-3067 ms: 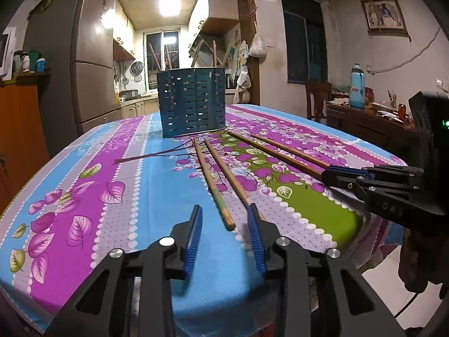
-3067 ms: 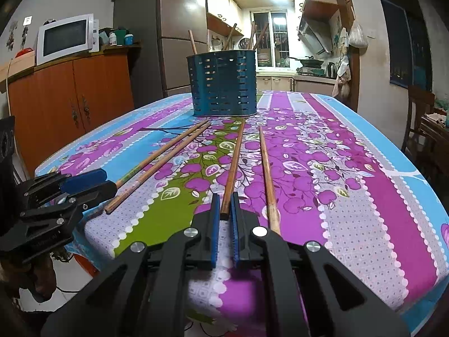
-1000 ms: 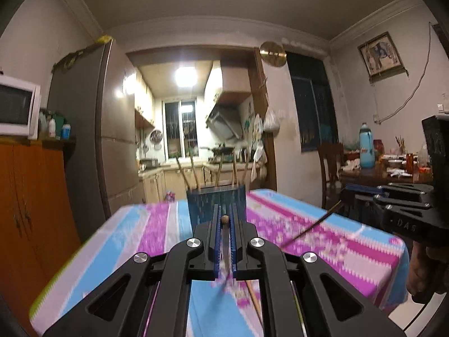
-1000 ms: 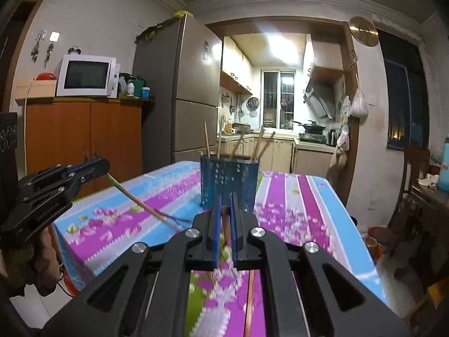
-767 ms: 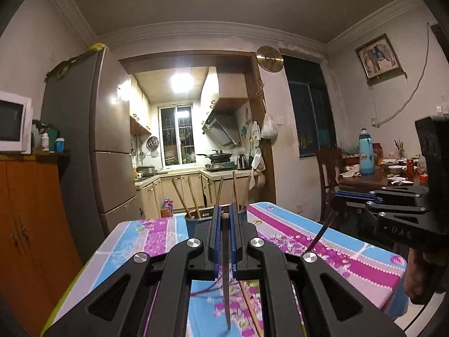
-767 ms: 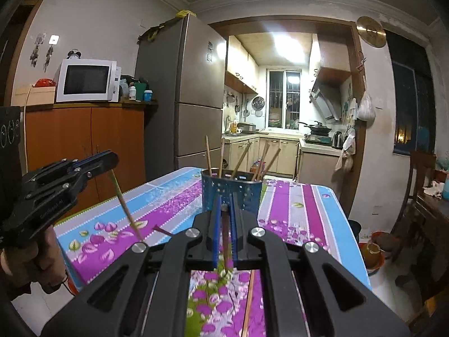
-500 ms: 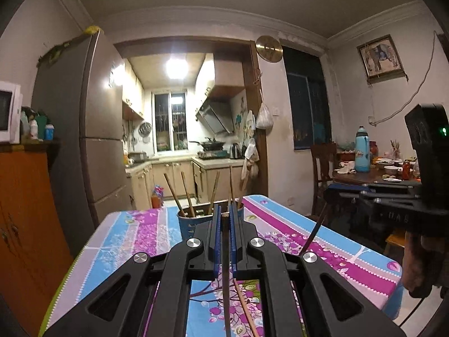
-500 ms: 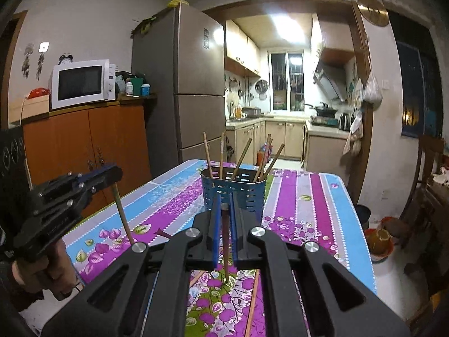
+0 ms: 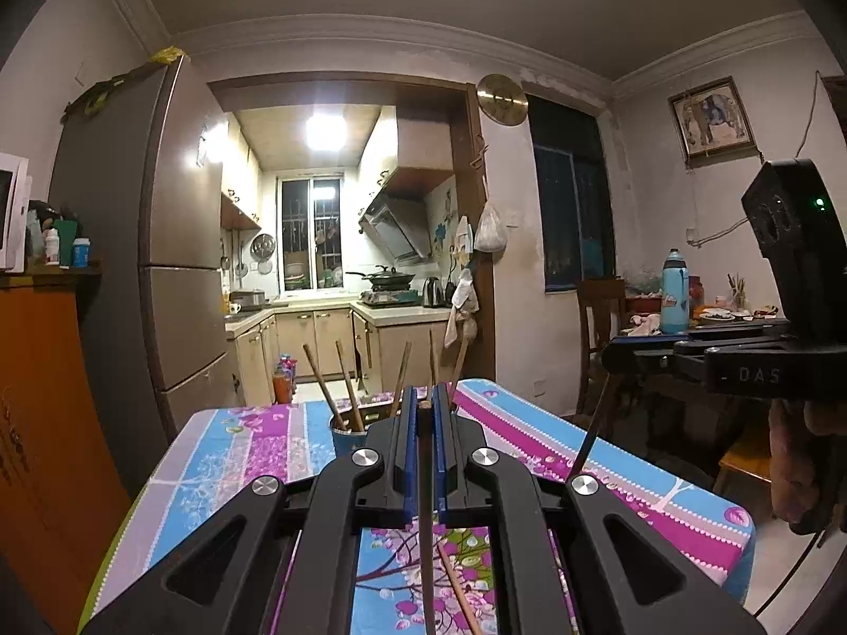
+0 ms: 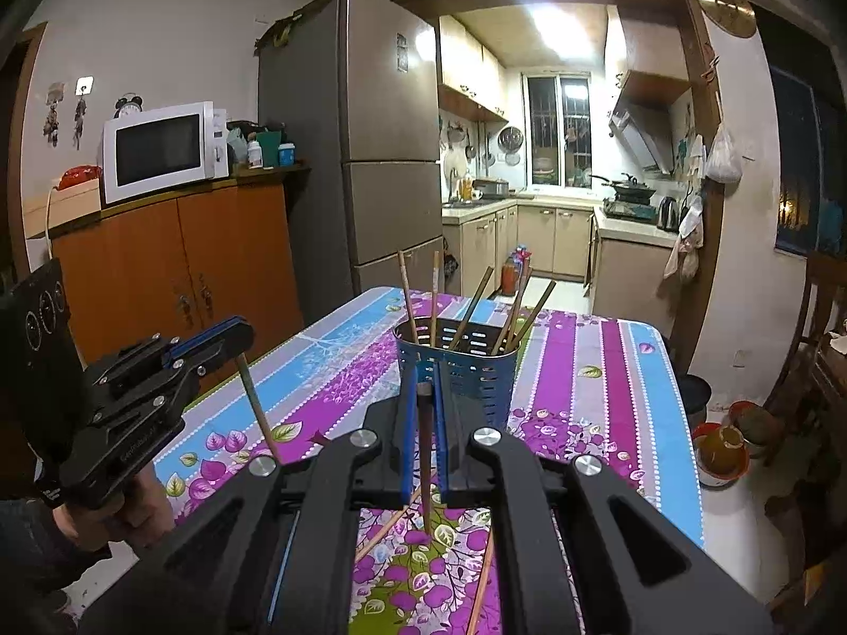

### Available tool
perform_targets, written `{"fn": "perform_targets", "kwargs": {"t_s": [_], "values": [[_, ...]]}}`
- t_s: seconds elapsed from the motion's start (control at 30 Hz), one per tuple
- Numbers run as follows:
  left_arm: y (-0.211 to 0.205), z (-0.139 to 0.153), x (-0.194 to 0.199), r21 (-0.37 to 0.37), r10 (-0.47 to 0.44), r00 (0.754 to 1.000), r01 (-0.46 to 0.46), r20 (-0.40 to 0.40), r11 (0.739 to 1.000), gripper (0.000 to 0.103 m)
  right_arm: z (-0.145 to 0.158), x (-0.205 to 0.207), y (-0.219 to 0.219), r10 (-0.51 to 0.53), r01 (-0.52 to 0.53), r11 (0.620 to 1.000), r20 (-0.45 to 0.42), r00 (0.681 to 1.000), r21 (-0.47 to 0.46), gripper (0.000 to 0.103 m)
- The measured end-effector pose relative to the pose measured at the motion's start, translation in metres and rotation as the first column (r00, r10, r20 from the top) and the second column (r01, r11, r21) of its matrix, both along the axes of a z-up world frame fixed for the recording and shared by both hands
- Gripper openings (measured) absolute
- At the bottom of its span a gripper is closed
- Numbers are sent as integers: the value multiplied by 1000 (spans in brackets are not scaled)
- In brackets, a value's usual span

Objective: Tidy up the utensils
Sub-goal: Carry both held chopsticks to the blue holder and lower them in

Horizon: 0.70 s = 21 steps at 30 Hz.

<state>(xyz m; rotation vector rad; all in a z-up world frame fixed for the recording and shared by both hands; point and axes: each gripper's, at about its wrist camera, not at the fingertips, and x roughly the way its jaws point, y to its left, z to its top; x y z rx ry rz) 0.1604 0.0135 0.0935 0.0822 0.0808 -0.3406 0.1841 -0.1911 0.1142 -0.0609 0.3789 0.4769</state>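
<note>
A blue perforated utensil holder stands on the table with several wooden chopsticks upright in it; in the left wrist view it is mostly hidden behind my fingers. My left gripper is shut on a chopstick that hangs down, held above the table. My right gripper is shut on another chopstick, also hanging down, just before the holder. The left gripper also shows in the right wrist view, the right gripper in the left wrist view. Two loose chopsticks lie on the table below.
The table has a floral purple and blue cloth. A fridge and an orange cabinet with a microwave stand to the left. A chair and a cluttered side table are to the right. Bowls sit on the floor.
Both grippers have lifted their chopsticks off the table, swung them to hang point down, and moved forward toward the holder, which now looks nearer and lower.
</note>
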Motion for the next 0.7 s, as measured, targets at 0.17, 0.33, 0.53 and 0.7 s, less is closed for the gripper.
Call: {"fn": "perform_targets", "kwargs": {"t_s": [0.17, 0.33, 0.53, 0.7], "values": [[-3, 10, 5, -12, -8, 1000, 8, 17, 1000, 7, 13, 5, 0, 14, -15, 1000, -39, 999, -8, 5], [-7, 19, 12, -16, -5, 1000, 6, 19, 1000, 7, 30, 12, -3, 24, -24, 1000, -56, 998, -1, 5], [-10, 36, 23, -20, 0, 999, 0, 34, 1000, 7, 48, 26, -4, 25, -26, 1000, -79, 997, -4, 5], [-11, 55, 37, -31, 8, 998, -6, 55, 1000, 7, 64, 36, -4, 20, -21, 1000, -84, 996, -20, 5]]}}
